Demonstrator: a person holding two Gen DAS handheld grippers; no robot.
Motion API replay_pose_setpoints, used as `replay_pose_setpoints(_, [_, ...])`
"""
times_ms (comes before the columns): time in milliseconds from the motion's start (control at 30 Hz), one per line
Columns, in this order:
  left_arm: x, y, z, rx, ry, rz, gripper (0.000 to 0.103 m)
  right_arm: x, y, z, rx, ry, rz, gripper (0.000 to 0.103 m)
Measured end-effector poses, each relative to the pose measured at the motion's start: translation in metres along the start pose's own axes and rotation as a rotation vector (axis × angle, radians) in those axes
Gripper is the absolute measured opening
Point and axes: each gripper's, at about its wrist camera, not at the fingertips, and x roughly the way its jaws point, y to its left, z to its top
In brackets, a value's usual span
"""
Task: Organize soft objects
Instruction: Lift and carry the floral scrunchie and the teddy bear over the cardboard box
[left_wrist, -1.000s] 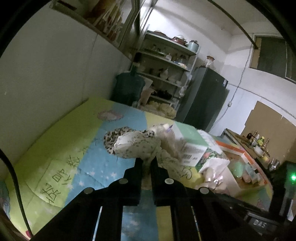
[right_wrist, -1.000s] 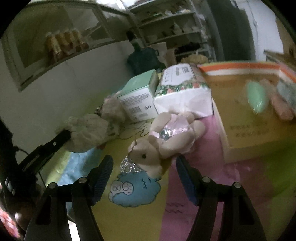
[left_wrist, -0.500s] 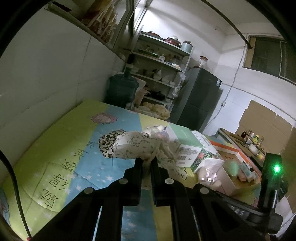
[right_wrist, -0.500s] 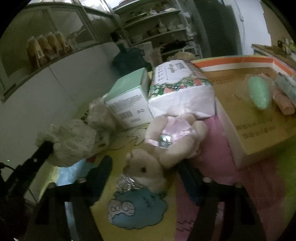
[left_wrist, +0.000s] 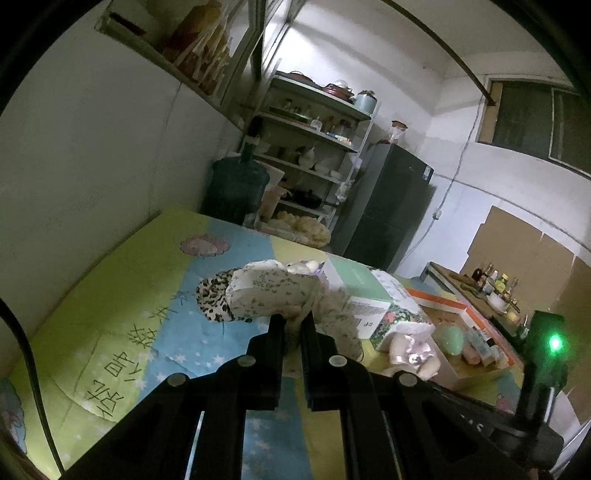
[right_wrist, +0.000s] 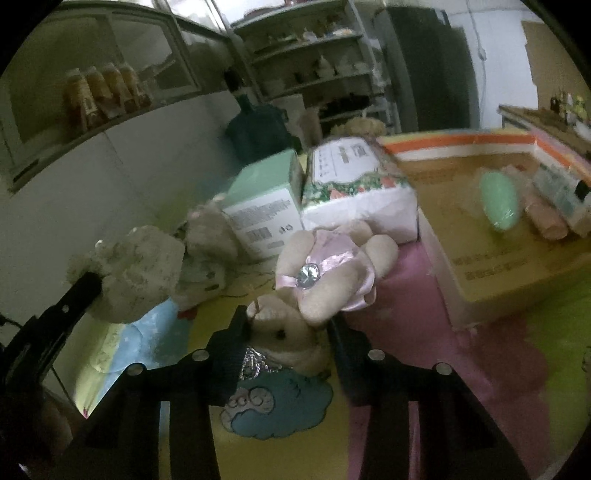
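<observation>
Left gripper: the left gripper (left_wrist: 291, 325) is pinching a fold of the cream floral-print fabric soft toy (left_wrist: 269, 293), its two black fingers (left_wrist: 276, 332) sitting nearly together with cloth squeezed between them.
Floral toy: it is showing a pale body sprinkled with small grey-green sprigs, a leopard-print patch (left_wrist: 214, 301) at its left end and a fuzzy beige part trailing to the right; it is resting just above the colourful cartoon-print mat (left_wrist: 147, 295) covering the table, near the wall side.
Right gripper: the right gripper (right_wrist: 288, 332) is standing spread wide, its fingers flanking the head of the beige plush bear in a pink satin dress (right_wrist: 325, 273); whether the pads are pressing the head cannot be told.
Bear: it is lying on its back on the mat, head toward the camera, a clear gem (right_wrist: 308, 275) glinting on the dress bow and a silvery tiara (right_wrist: 255, 363) lying by its head; its feet are touching the flower-patterned white tissue pack (right_wrist: 354, 195).
Neighbours: a mint-green and white carton (right_wrist: 266, 210) is standing just beside the tissue pack, and a shallow cardboard box with an orange rim (right_wrist: 498, 266) is holding a mint-green oval object (right_wrist: 500, 201) to the right.
Light: the room is looking dim, and the right wrist view is slightly blurred.
</observation>
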Motion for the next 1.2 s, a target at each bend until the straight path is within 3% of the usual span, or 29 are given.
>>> replay_pose_setpoints(600, [0.002, -0.050, 0.011, 0.084, -0.013, -0.026, 0.009, -0.050, -0.014, 0.008, -0.032, -0.159, -0.004, 0.043])
replay_pose_setpoints(1200, [0.018, -0.140, 0.025, 0.201, -0.037, -0.156, 0.009, -0.086, -0.054, 0.022, -0.001, -0.252, -0.029, 0.043])
